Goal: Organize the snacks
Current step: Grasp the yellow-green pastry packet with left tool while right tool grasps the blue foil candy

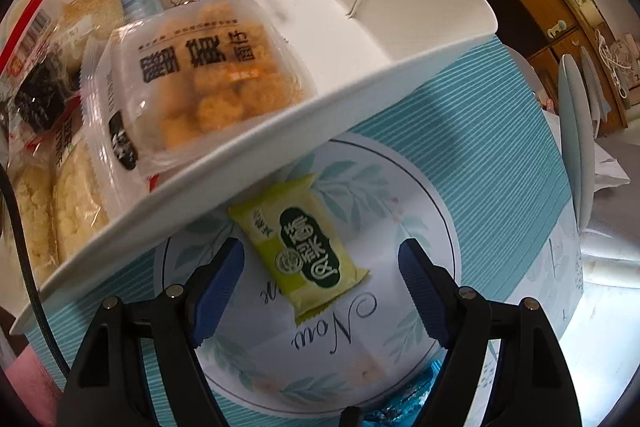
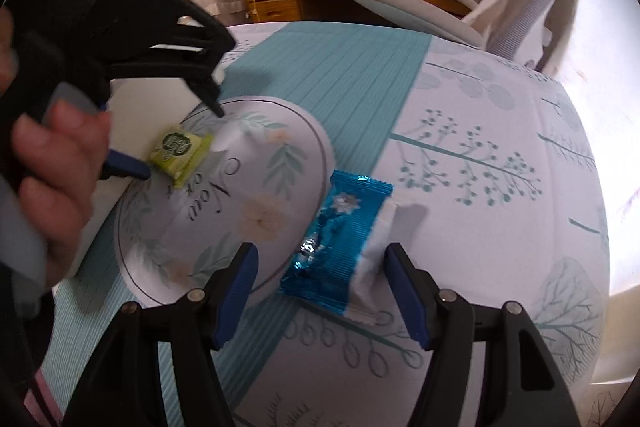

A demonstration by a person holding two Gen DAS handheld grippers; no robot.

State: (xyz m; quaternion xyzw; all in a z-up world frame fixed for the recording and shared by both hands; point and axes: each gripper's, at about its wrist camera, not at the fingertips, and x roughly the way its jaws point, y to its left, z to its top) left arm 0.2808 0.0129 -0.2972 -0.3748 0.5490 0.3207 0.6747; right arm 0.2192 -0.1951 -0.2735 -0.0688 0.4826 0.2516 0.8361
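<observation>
The left gripper [image 1: 322, 287] was held with its jaws apart above a green snack packet [image 1: 304, 247], which lay flat on the patterned tablecloth [image 1: 480, 163] just beside a white tray [image 1: 360, 83] filled with bagged snacks. The right gripper [image 2: 320, 291] was likewise spread wide, with a blue foil packet [image 2: 336, 239] lying on the cloth between its pads, untouched by either.
</observation>
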